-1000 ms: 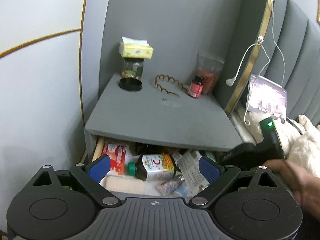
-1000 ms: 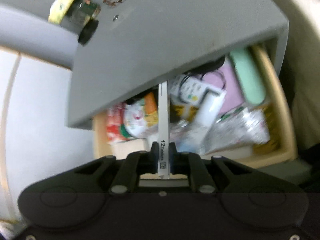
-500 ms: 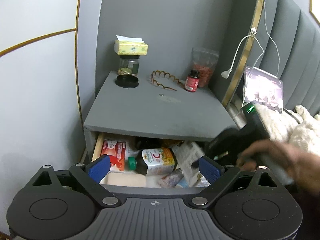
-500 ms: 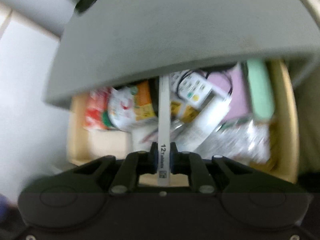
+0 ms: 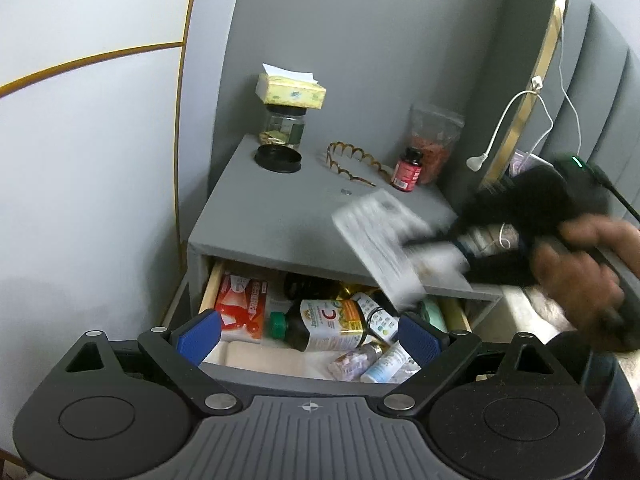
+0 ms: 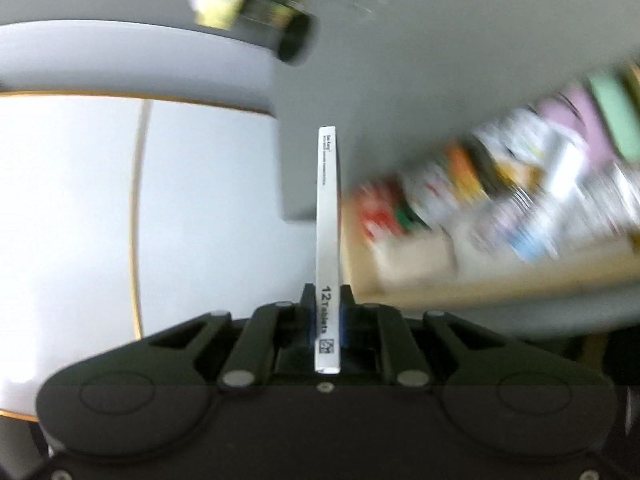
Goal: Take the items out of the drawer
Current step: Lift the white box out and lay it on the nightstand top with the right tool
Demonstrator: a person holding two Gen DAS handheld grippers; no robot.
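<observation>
My right gripper (image 6: 327, 312) pinches a flat tablet box (image 6: 329, 240) edge-on between its pads; the right wrist view is smeared, the drawer (image 6: 480, 280) only a blur. The left wrist view shows more — the box's broad face (image 5: 380, 240) above the nightstand (image 5: 280, 216); left gripper (image 5: 308, 330) spread wide before the open drawer, with the vitamin bottle (image 5: 328, 326) inside.

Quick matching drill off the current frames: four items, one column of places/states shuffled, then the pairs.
Items:
1. tablet box
2. vitamin C bottle
3. tissue pack
4. left gripper

States:
A. lying on its side in the open drawer
B. open, holding nothing
C. clamped in the right gripper
D. on top of the glass jar

Pairs: 1-C, 2-A, 3-D, 4-B
</observation>
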